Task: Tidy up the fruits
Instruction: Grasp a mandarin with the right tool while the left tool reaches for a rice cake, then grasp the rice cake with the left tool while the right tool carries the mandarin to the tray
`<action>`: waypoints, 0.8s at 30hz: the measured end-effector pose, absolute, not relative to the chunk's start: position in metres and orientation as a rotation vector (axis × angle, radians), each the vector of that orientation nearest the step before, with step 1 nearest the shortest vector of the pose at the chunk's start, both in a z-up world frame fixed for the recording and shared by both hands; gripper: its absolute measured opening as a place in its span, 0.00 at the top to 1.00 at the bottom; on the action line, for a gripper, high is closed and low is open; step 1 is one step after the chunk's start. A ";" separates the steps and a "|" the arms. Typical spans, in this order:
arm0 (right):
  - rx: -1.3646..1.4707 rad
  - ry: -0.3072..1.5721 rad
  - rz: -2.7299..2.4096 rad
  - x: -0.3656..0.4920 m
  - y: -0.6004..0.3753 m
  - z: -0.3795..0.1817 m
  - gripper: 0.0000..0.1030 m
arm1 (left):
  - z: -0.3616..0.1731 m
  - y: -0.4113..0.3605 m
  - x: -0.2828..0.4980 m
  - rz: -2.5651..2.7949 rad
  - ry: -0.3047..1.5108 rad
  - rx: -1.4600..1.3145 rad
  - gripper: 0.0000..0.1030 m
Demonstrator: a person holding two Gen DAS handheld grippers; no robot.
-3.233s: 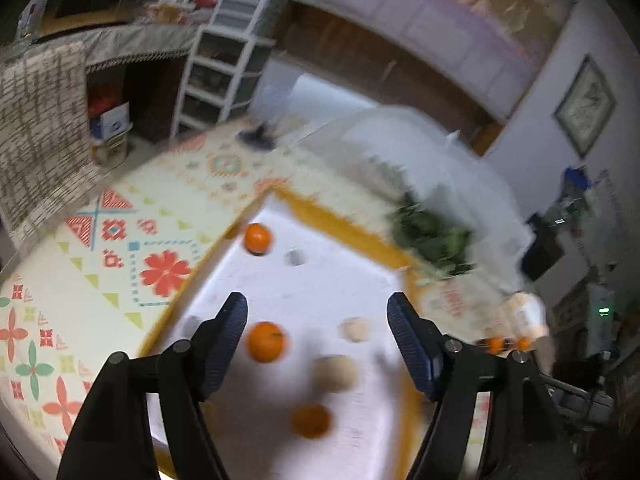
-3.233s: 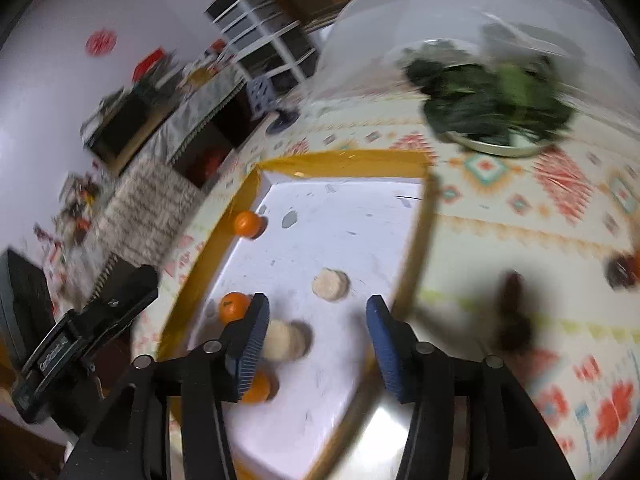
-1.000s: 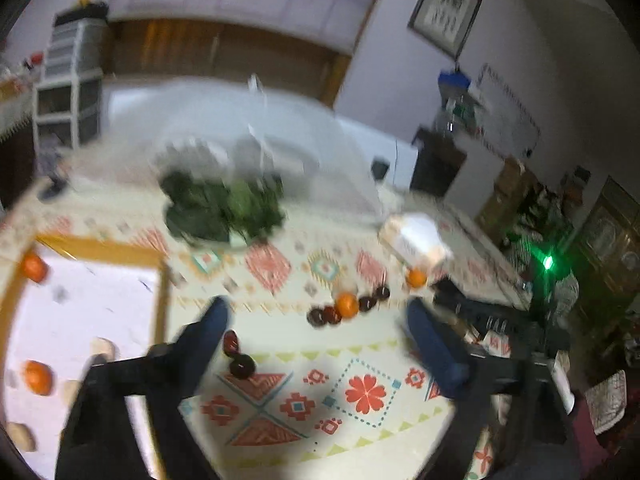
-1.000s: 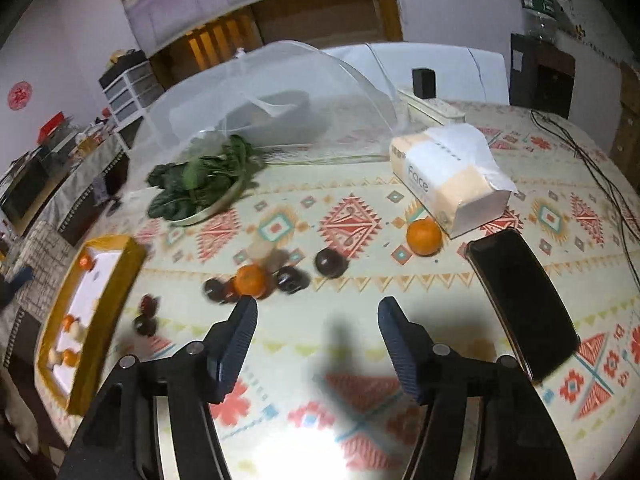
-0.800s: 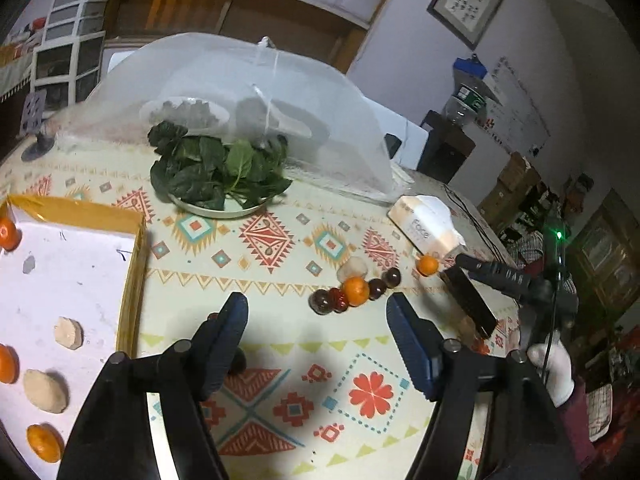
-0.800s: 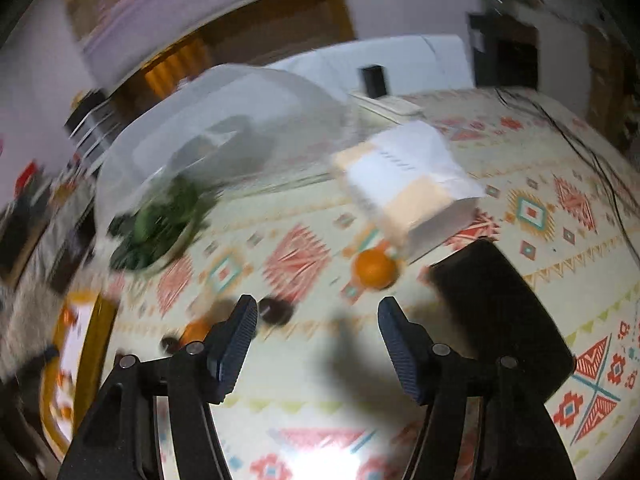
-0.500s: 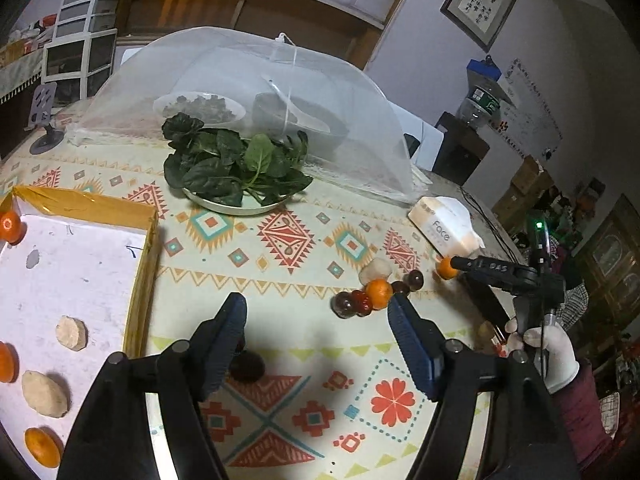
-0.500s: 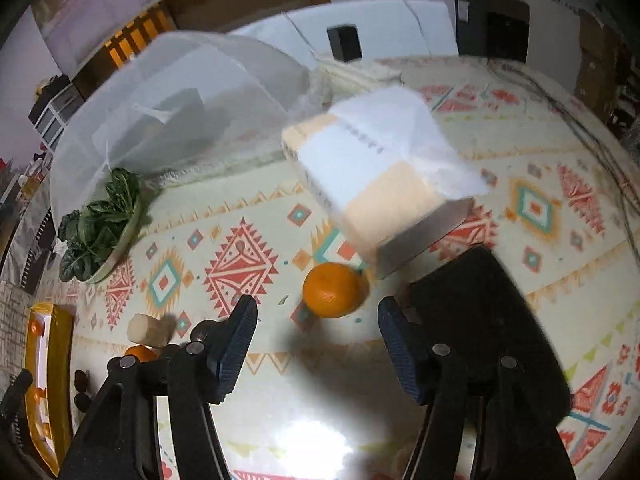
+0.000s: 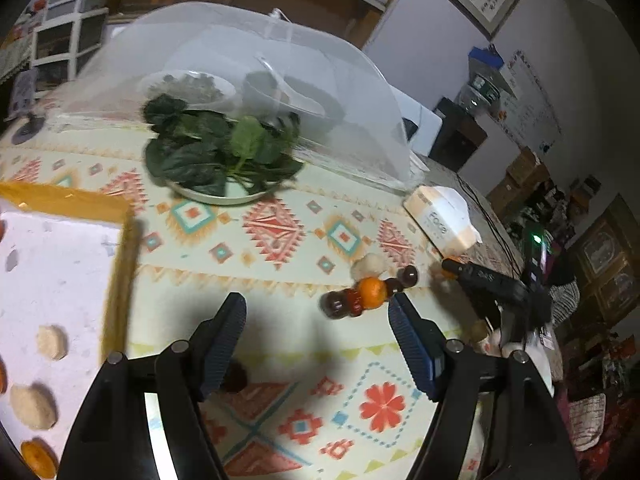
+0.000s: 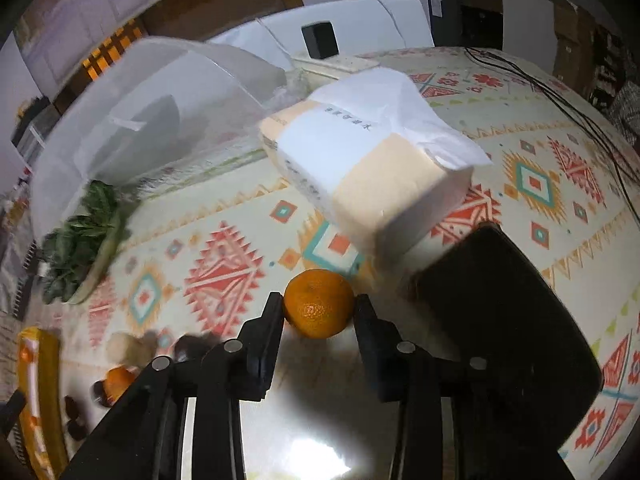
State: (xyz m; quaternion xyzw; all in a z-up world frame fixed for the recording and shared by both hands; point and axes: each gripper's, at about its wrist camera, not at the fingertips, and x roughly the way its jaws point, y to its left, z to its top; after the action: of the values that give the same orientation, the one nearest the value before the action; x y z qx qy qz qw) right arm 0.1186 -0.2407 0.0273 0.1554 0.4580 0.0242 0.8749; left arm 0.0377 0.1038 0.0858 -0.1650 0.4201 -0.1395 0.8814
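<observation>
Two grippers in play. Right gripper (image 10: 318, 306): jaws have just been closing, now pinched on the tangerine (image 10: 319, 303), dimpled, round, beside the soft tissue pack (image 10: 372, 160) on the patterned tablecloth (image 10: 224, 272). Pickup likely secured. Left gripper (image 9: 318, 344) hangs wide, empty, near glossy dark fruits (image 9: 344, 304); yellow-rimmed tray (image 9: 120, 240) awaits.

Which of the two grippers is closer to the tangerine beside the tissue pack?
The right. The right gripper has just been closing and its pads now press the tangerine from both sides. The left gripper hangs open across the table, near the fruit cluster.
</observation>
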 end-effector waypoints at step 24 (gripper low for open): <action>0.455 0.912 0.244 0.084 -0.232 0.015 0.62 | 0.020 -0.032 0.144 -0.327 1.088 -0.039 0.70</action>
State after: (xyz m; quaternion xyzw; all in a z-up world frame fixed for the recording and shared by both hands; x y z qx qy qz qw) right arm 0.0845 -0.2316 0.0146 0.2172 0.4352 0.1164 0.8659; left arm 0.1443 -0.0322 0.0203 -0.0183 0.5151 -0.1548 0.8428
